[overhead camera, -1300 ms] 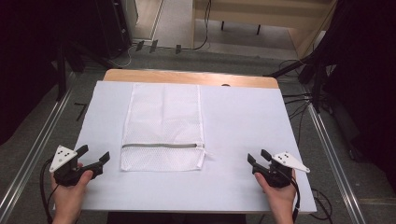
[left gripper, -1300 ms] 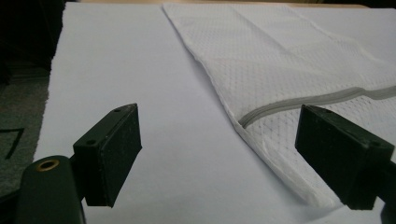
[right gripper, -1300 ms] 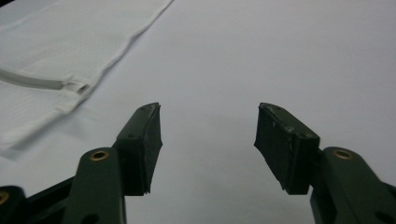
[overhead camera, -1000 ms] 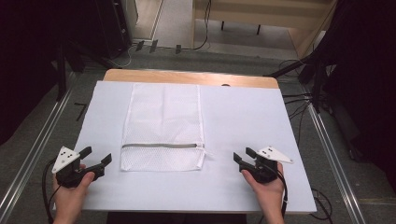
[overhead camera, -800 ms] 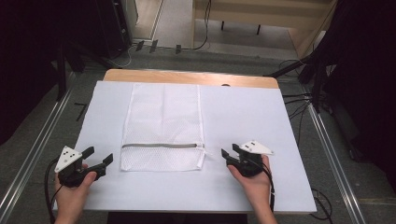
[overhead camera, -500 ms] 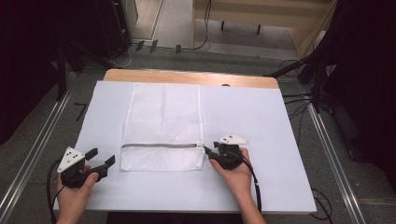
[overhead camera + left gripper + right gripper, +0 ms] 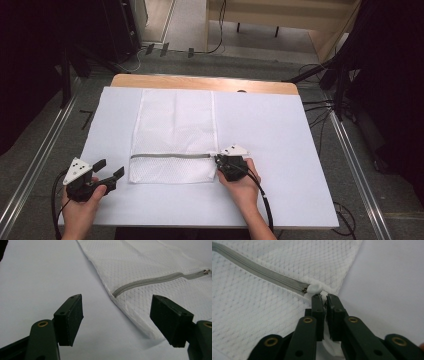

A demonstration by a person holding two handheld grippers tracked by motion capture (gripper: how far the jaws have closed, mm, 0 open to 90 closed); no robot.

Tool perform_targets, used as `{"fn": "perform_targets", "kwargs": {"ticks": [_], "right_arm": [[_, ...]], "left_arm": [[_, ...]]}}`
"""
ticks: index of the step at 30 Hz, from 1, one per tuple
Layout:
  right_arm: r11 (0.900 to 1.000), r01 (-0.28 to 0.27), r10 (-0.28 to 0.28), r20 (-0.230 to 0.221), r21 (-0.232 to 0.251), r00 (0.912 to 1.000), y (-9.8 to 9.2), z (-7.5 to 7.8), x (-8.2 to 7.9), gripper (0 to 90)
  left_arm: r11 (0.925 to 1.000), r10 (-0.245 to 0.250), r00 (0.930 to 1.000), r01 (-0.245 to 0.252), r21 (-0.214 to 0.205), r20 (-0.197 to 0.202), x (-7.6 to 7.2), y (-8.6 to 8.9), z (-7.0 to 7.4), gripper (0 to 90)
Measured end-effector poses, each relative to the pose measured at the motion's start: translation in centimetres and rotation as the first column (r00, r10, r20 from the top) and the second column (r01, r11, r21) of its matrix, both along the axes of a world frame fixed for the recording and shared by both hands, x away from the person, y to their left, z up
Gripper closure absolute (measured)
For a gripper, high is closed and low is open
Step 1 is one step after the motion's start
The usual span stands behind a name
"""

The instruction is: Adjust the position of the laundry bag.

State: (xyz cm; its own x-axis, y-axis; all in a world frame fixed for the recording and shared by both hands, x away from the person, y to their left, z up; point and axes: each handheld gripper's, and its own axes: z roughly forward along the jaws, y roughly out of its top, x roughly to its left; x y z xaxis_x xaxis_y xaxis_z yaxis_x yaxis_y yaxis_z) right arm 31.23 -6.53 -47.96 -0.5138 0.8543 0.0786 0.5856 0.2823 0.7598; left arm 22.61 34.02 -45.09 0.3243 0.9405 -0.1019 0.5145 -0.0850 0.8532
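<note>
No text, label, brand, number or sign can be read anywhere in these views, on any surface near either pair of jaws.

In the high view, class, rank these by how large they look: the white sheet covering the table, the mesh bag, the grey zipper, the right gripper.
1. White sheet
2. Mesh bag
3. Grey zipper and right gripper: the zipper is longer but thin, the gripper shorter but bulkier, so unranked.

A wooden bench (image 7: 200,81) under a white cover (image 7: 280,150) stands on grey floor (image 7: 350,165). Metal rails (image 7: 30,170) flank it (cables (image 7: 320,107) trail at right). Dark curtains (image 7: 30,60) hang beyond; pale wooden furniture (image 7: 280,17) stands behind.
</note>
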Motion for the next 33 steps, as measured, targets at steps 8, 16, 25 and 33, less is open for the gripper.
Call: {"fn": "perform_targets", "kwargs": {"ticks": [8, 16, 25, 33], "right_arm": [[0.9996, 0.029, -0.029, 0.003, -0.004, 0.9996, -2.8, 0.3, -1.4, 89.8], [0.9967, 0.075, -0.075, 0.009, -0.032, 0.9971, -7.5, 0.5, -4.7, 89.9], [0.9945, 0.104, -0.104, -0.012, 0.006, 0.9945, -9.6, -0.3, -8.9, 89.9], [0.9921, 0.107, -0.107, -0.006, 0.065, 0.9942, -9.5, -0.4, -8.8, 67.8]], "left_arm": [[0.9998, 0.011, 0.9999, -0.011, -0.017, 0.004, -0.2, 0.4, 0.1, 26.9], [1.0, 0.001, 1.0, -0.001, -0.009, 0.001, -0.2, 0.0, 0.1, 27.0], [0.9999, -0.006, 1.0, 0.006, -0.014, 0.002, -0.2, -0.1, 0.1, 27.3], [0.9998, -0.014, 0.9999, 0.014, -0.015, 0.0, -0.2, -0.2, 0.1, 27.3]]}}
